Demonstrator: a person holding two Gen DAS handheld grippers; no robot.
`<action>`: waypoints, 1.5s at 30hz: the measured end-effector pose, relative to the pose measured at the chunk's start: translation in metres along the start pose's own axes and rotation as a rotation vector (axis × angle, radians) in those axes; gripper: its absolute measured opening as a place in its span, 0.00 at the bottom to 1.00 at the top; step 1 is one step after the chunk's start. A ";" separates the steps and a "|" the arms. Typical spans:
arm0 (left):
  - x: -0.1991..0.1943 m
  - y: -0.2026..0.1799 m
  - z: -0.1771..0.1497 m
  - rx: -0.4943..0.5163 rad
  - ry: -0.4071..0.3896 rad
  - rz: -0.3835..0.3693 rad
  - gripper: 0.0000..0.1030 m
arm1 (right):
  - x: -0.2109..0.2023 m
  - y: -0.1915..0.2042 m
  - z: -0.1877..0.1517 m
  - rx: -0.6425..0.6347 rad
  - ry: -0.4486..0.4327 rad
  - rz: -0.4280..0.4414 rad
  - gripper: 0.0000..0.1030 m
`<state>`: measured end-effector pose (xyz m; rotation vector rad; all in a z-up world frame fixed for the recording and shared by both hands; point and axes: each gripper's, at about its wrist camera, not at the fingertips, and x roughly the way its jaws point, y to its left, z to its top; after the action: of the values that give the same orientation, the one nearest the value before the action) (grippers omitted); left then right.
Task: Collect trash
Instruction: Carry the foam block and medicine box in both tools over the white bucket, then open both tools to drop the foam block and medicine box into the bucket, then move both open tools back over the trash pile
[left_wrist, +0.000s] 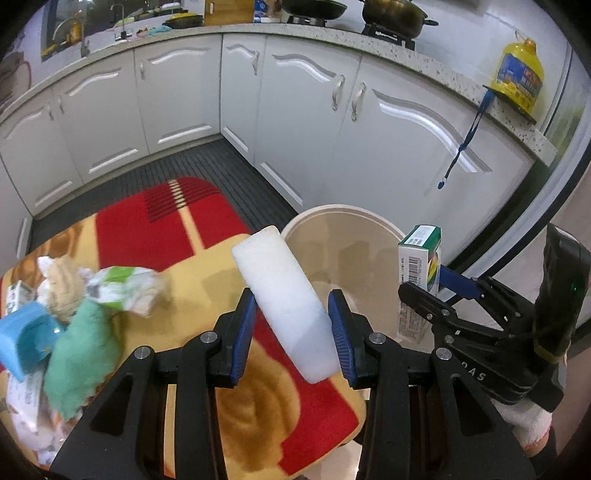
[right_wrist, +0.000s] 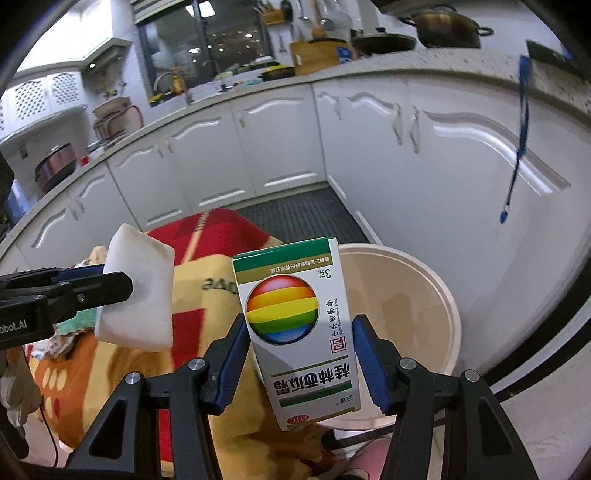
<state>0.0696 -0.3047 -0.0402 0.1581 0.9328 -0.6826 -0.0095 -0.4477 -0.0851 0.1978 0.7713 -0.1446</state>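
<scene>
My left gripper (left_wrist: 291, 314) is shut on a white foam block (left_wrist: 284, 299), held tilted above the near rim of a beige round bin (left_wrist: 343, 218). My right gripper (right_wrist: 301, 343) is shut on a small white and green medicine box (right_wrist: 299, 325) with a rainbow ball print, held over the same bin (right_wrist: 413, 280). Each wrist view shows the other gripper: the right gripper (left_wrist: 439, 288) with the box (left_wrist: 421, 258) at the right, and the left gripper (right_wrist: 99, 288) with the foam block (right_wrist: 138, 291) at the left. The bin looks empty inside.
A pile of trash lies on a red and yellow blanket (left_wrist: 155, 229): crumpled wrapper (left_wrist: 122, 288), green cloth (left_wrist: 77, 350), blue container (left_wrist: 22, 339). White cabinets (left_wrist: 295, 110) line the back and right. A blue strap (left_wrist: 461, 144) hangs from the counter beside a yellow jug (left_wrist: 521, 74).
</scene>
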 end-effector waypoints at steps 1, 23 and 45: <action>0.004 -0.002 0.002 -0.001 0.002 -0.003 0.36 | 0.003 -0.004 -0.001 0.006 0.005 -0.009 0.53; 0.064 -0.006 -0.001 -0.041 0.038 -0.102 0.53 | 0.043 -0.040 -0.015 0.115 0.075 -0.093 0.67; -0.039 0.057 -0.045 -0.087 -0.132 0.095 0.53 | 0.003 0.055 -0.001 -0.008 -0.024 -0.064 0.76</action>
<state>0.0568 -0.2236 -0.0461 0.0789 0.8215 -0.5568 0.0031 -0.3941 -0.0805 0.1639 0.7550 -0.2037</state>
